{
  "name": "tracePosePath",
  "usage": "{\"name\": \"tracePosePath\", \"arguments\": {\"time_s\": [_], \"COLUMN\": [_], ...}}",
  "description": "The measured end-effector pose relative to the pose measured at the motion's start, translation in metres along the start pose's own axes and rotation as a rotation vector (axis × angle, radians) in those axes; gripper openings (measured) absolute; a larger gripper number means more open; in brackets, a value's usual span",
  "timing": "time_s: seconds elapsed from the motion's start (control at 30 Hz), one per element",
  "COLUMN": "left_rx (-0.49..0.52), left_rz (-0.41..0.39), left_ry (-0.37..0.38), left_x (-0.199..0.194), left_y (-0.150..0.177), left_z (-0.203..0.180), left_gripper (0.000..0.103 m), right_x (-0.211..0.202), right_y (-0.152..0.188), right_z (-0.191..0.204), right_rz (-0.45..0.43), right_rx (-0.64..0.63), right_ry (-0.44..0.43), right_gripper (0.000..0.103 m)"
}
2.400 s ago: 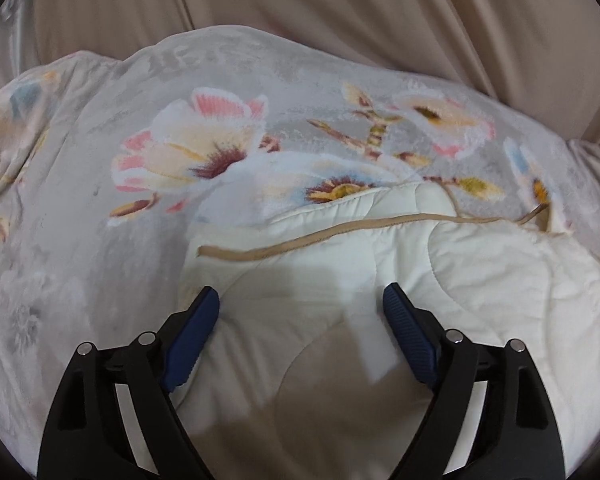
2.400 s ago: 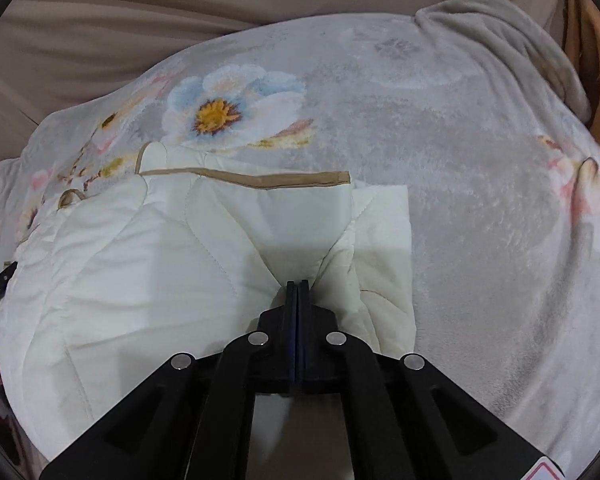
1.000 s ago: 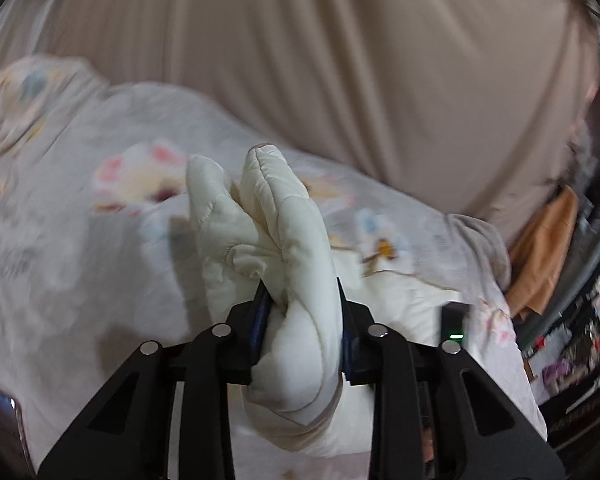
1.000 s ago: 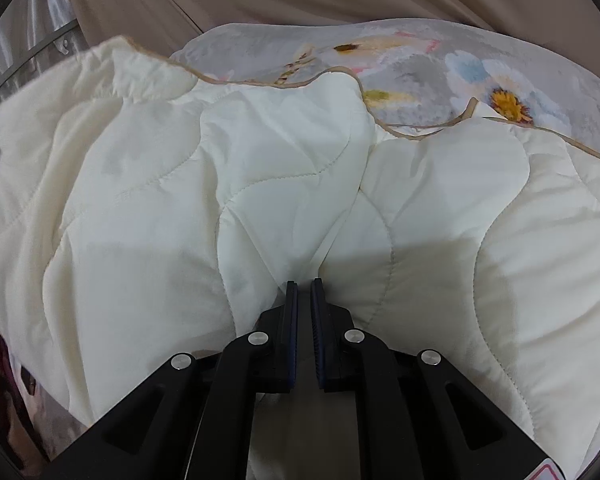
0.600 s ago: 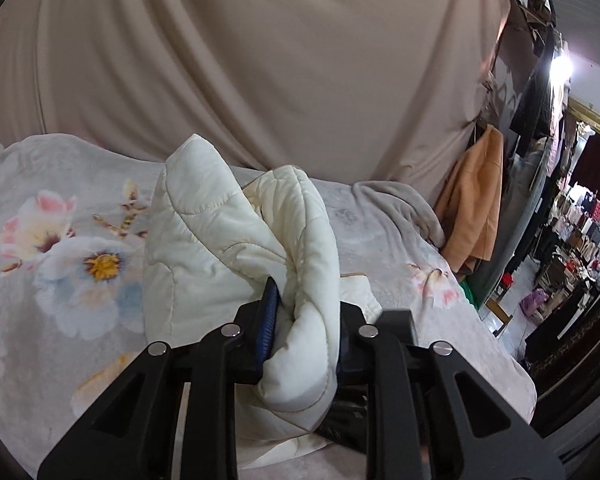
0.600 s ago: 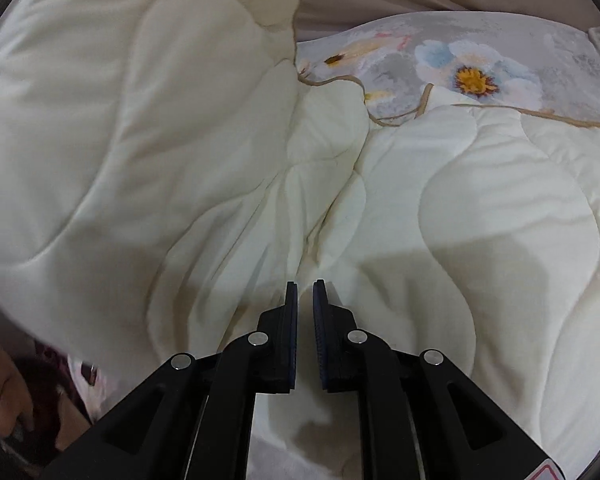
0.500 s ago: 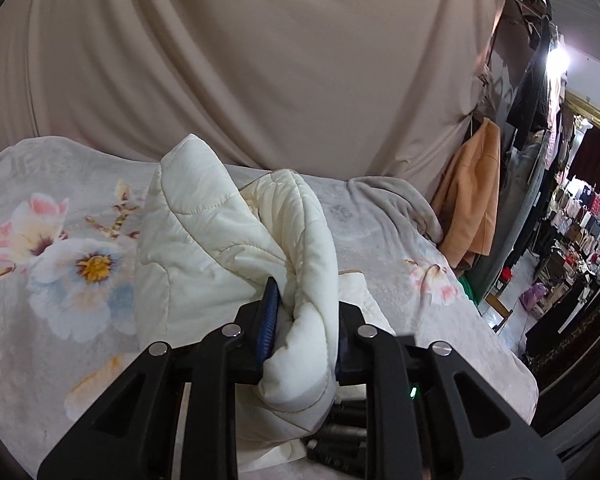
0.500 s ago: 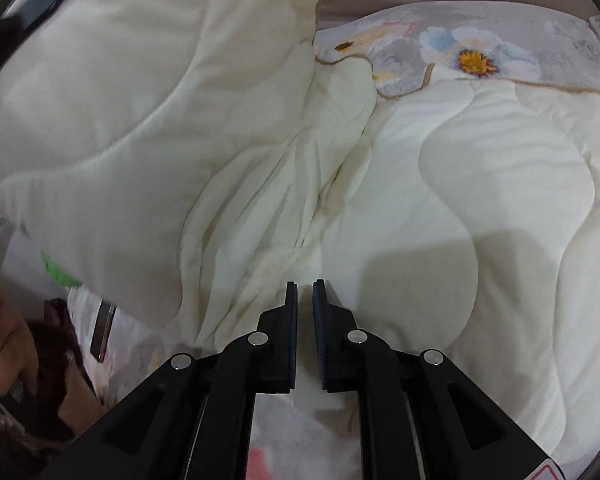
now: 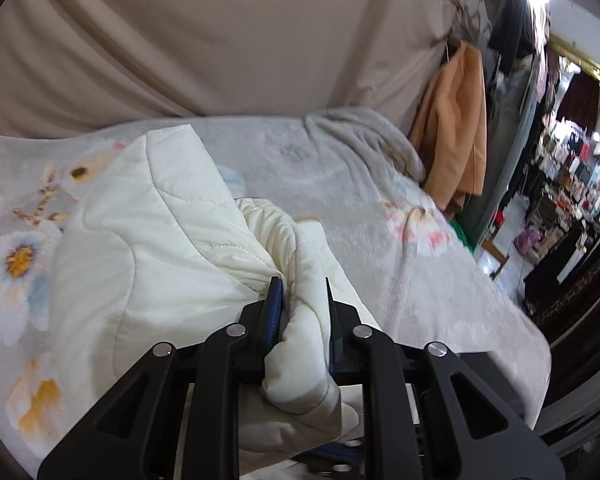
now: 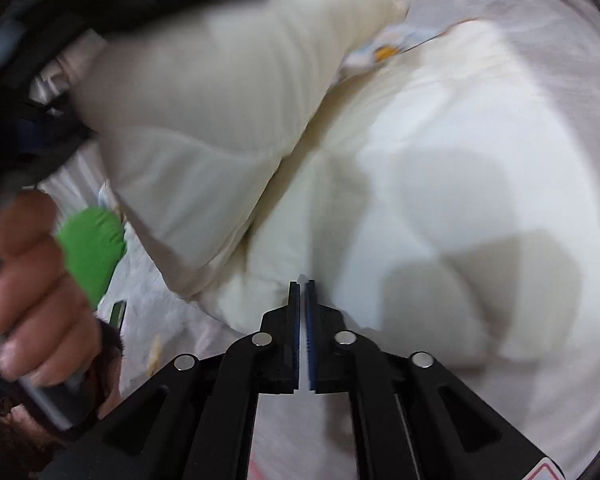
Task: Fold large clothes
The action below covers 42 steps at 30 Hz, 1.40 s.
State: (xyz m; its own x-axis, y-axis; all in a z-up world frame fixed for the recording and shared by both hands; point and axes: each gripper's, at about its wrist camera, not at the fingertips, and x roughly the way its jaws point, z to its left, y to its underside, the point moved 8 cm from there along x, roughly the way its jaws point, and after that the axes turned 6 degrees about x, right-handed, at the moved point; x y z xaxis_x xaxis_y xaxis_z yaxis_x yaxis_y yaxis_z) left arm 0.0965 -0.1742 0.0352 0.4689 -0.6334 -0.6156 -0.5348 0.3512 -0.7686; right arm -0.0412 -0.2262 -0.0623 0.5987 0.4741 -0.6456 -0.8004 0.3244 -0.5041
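Left gripper (image 9: 301,298) jaws closing on bunched cream quilted jacket (image 9: 172,232), right gripper (image 10: 303,294) jaws nearly shut, pinching a thin edge of it

right hand-held gripper (image 10: 304,286): nearly closed | cream quilted garment (image 10: 440,184): bunched ahead | hand (image 10: 32,288): lower left

The quilted jacket (image 9: 148,240), once flat, now hangs bunched and lifted.

A grey floral blanket (image 9: 380,200) is spread over the surface, backed by a beige curtain (image 9: 220,40). An orange garment (image 9: 456,128) is hung at the right, with cluttered shelves (image 9: 572,172) beyond. Something green (image 10: 92,252) is seen, blurred.
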Motion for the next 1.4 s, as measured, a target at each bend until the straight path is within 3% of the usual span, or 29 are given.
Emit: {"name": "tracePosePath", "arguments": {"time_s": [0.17, 0.33, 0.47, 0.53, 0.67, 0.8, 0.87, 0.93, 0.97, 1.0, 1.03, 1.2, 1.33, 1.4], "left_rx": [0.046, 0.043, 0.154, 0.145, 0.114, 0.153, 0.141, 0.091, 0.059, 0.014, -0.02, -0.205, -0.271, -0.294], "left_rz": [0.077, 0.148, 0.123, 0.115, 0.076, -0.02, -0.067, -0.109, -0.122, -0.134, -0.135, -0.1, -0.069, -0.06], "left_ry": [-0.029, -0.022, -0.104, -0.092, -0.034, -0.066, -0.068, -0.078, -0.081, -0.09, -0.106, -0.176, -0.222, -0.225], "left_x": [0.052, 0.091, 0.103, 0.1, 0.076, 0.019, -0.01, -0.039, -0.05, -0.062, -0.068, -0.084, -0.085, -0.083], "left_y": [0.019, 0.044, 0.056, 0.054, 0.039, 0.018, 0.01, 0.004, 0.004, 0.006, 0.007, 0.041, 0.067, 0.075], "left_z": [-0.023, -0.031, -0.04, -0.039, -0.04, -0.042, -0.037, -0.021, -0.011, 0.004, 0.015, 0.076, 0.103, 0.108], "left_gripper": [0.017, 0.016, 0.016, 0.017, 0.024, 0.039, 0.054, 0.069, 0.071, 0.073, 0.075, 0.075, 0.075, 0.075], "right_x": [-0.041, -0.047, -0.053, -0.061, -0.079, -0.102, -0.112, -0.119, -0.119, -0.117, -0.111, -0.072, -0.038, -0.021], "right_y": [0.004, 0.013, 0.013, 0.011, -0.001, -0.013, -0.025, -0.041, -0.046, -0.053, -0.062, -0.097, -0.105, -0.104], "right_z": [-0.039, -0.053, -0.081, -0.081, -0.084, -0.076, -0.06, -0.042, -0.035, -0.029, -0.023, -0.013, 0.0, 0.005], "right_rz": [-0.105, -0.135, -0.135, -0.169, -0.262, -0.33, -0.351, -0.373, -0.374, -0.366, -0.351, -0.267, -0.164, -0.119], "right_rx": [0.065, 0.074, 0.126, 0.121, 0.138, 0.143, 0.084, 0.033, 0.02, 0.014, 0.014, 0.071, 0.107, 0.084], "right_ry": [0.078, 0.11, 0.101, 0.09, 0.046, -0.011, -0.007, -0.014, -0.022, -0.031, -0.04, -0.031, -0.045, -0.007], "right_gripper": [0.01, 0.01, 0.01, 0.01, 0.013, 0.023, 0.032, 0.053, 0.059, 0.067, 0.068, 0.07, 0.071, 0.071]}}
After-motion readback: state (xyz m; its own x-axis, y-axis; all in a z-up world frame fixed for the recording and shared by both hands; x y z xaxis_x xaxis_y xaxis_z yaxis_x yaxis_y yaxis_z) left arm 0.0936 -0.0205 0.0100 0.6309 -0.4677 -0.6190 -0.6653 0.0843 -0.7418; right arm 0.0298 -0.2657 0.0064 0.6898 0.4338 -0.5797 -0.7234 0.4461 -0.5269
